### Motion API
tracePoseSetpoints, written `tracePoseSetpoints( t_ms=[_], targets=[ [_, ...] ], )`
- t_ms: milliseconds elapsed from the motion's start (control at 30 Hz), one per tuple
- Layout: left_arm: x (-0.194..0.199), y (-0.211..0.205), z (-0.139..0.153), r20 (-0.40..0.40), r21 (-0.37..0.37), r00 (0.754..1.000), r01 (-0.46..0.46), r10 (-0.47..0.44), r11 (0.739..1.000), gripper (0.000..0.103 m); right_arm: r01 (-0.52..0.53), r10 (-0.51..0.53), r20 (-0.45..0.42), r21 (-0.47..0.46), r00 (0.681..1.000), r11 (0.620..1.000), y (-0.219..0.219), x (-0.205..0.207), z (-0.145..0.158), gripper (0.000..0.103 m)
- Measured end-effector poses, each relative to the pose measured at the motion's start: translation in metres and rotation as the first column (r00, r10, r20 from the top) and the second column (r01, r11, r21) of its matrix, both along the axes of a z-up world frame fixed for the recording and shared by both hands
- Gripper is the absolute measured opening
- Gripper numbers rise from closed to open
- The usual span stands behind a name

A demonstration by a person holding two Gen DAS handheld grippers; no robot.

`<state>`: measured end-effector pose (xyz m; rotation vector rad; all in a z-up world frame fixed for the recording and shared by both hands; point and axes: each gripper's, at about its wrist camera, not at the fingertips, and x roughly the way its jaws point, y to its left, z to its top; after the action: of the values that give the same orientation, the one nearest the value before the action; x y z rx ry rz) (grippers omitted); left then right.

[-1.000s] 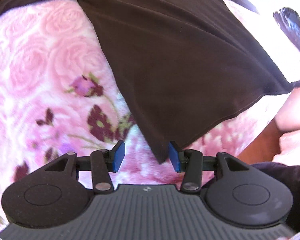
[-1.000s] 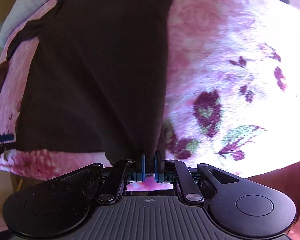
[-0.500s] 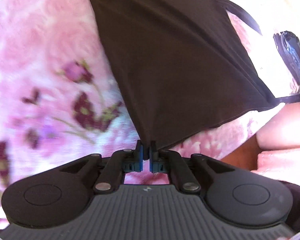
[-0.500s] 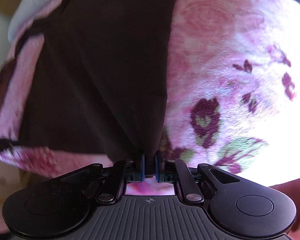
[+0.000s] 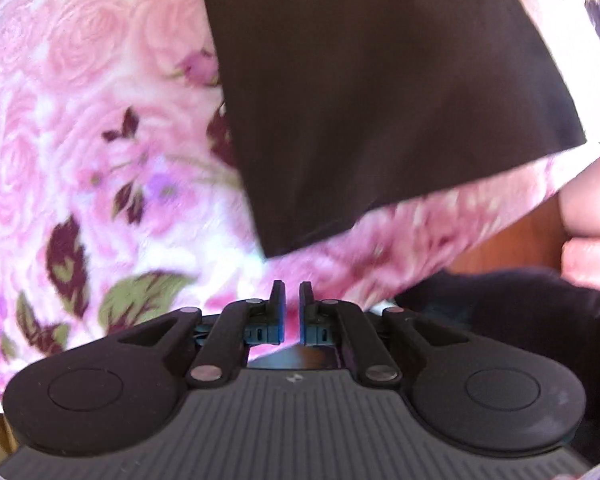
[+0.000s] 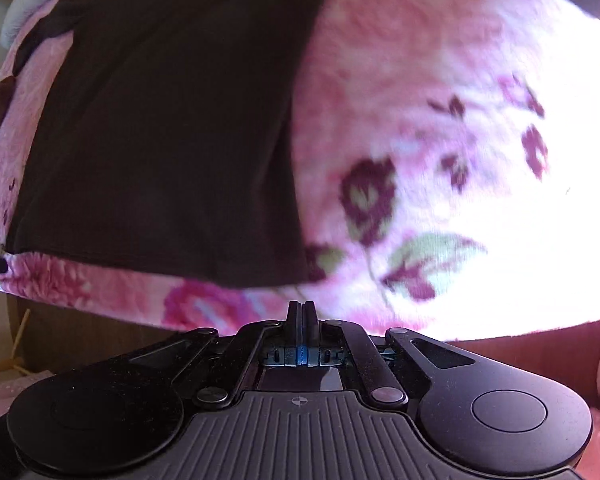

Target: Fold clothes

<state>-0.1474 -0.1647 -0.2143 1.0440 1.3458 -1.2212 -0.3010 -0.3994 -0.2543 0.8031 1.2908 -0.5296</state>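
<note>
You are holding both claws just short of the smooth dark shirt (image 5: 380, 100) lying flat on the fuzzy floral blanket (image 5: 80, 120), the left claw (image 5: 291, 300) slightly parted, the right claw (image 6: 301, 312) pressed together, empty.

The left gripper (image 5: 291, 294) points forward and downward, its blue-padded fingers (image 5: 278, 296) a narrow gap apart and holding nothing. The right gripper (image 6: 301, 312) has its fingers pressed together, empty. A hand (image 5: 592, 216), probably the person's, shows blurred at the right edge of the left view.
</note>
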Motion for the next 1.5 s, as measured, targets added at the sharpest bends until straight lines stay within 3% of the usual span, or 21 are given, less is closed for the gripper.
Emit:
tracePoseSetpoints(
  t_ms=[167,267,433,600,800,933,1033,1133,1167,1233,1300,1333,1367,1400,1500],
  targets=[
    [0.027,-0.001,0.025,0.119,-0.050,0.991,-0.050,0.055,0.998,0.018,-0.075,0.081,0.055,-0.103,0.995,0.992,-0.021,0.032,0.015,0.030],
    [0.047,-0.013,0.043,0.209,-0.112,0.975,-0.055,0.078,0.992,0.031,-0.157,0.167,0.086,-0.109,0.982,0.982,-0.030,0.064,0.019,0.034],
    [0.120,-0.064,0.044,0.359,-0.192,0.933,0.084,-0.010,0.978,0.033,-0.309,0.333,0.118,-0.185,0.936,0.933,-0.035,0.140,0.034,0.035],
    [0.196,-0.117,0.042,0.507,-0.244,0.857,0.240,-0.087,0.940,0.035,-0.402,0.446,0.123,-0.271,0.887,0.875,-0.022,0.225,0.034,0.036],
    [0.287,-0.179,0.027,0.654,-0.242,0.732,0.442,-0.191,0.864,0.041,-0.350,0.407,0.128,-0.323,0.905,0.880,0.009,0.345,0.017,0.037],
    [0.338,-0.215,-0.003,0.666,-0.199,0.684,0.548,-0.297,0.813,0.041,-0.357,0.406,0.127,-0.295,0.905,0.886,0.022,0.390,0.005,0.038],
    [0.363,-0.232,-0.030,0.630,-0.134,0.676,0.578,-0.382,0.805,0.038,-0.386,0.435,0.130,-0.288,0.891,0.876,0.038,0.427,-0.004,0.039],
    [0.379,-0.235,-0.045,0.595,-0.105,0.667,0.619,-0.450,0.779,0.006,-0.408,0.457,0.121,-0.294,0.881,0.864,0.046,0.472,-0.018,0.039],
    [0.384,-0.234,-0.041,0.591,-0.116,0.668,0.626,-0.453,0.771,0.004,-0.415,0.464,0.117,-0.297,0.878,0.860,0.047,0.488,-0.023,0.039],
    [0.403,-0.230,-0.018,0.560,-0.201,0.733,0.573,-0.387,0.795,0.003,-0.419,0.467,0.112,-0.298,0.877,0.858,0.047,0.506,-0.026,0.039],
    [0.445,-0.228,0.011,0.415,-0.362,0.888,0.362,-0.200,0.859,0.003,-0.418,0.467,0.111,-0.299,0.877,0.858,0.045,0.516,-0.026,0.039],
    [0.469,-0.228,0.026,0.314,-0.431,0.945,0.225,-0.088,0.874,0.003,-0.420,0.469,0.109,-0.302,0.876,0.856,0.045,0.520,-0.026,0.039],
    [0.491,-0.226,0.038,0.245,-0.478,0.969,0.108,0.014,0.871,0.003,-0.419,0.467,0.107,-0.303,0.878,0.856,0.044,0.524,-0.026,0.039],
    [0.513,-0.224,0.047,0.199,-0.514,0.974,0.008,0.110,0.858,0.003,-0.413,0.461,0.106,-0.303,0.881,0.859,0.043,0.526,-0.027,0.039],
    [0.564,-0.220,0.056,0.140,-0.544,0.945,-0.175,0.294,0.821,0.000,-0.396,0.441,0.100,-0.296,0.892,0.869,0.041,0.528,-0.028,0.040]
  ],
)
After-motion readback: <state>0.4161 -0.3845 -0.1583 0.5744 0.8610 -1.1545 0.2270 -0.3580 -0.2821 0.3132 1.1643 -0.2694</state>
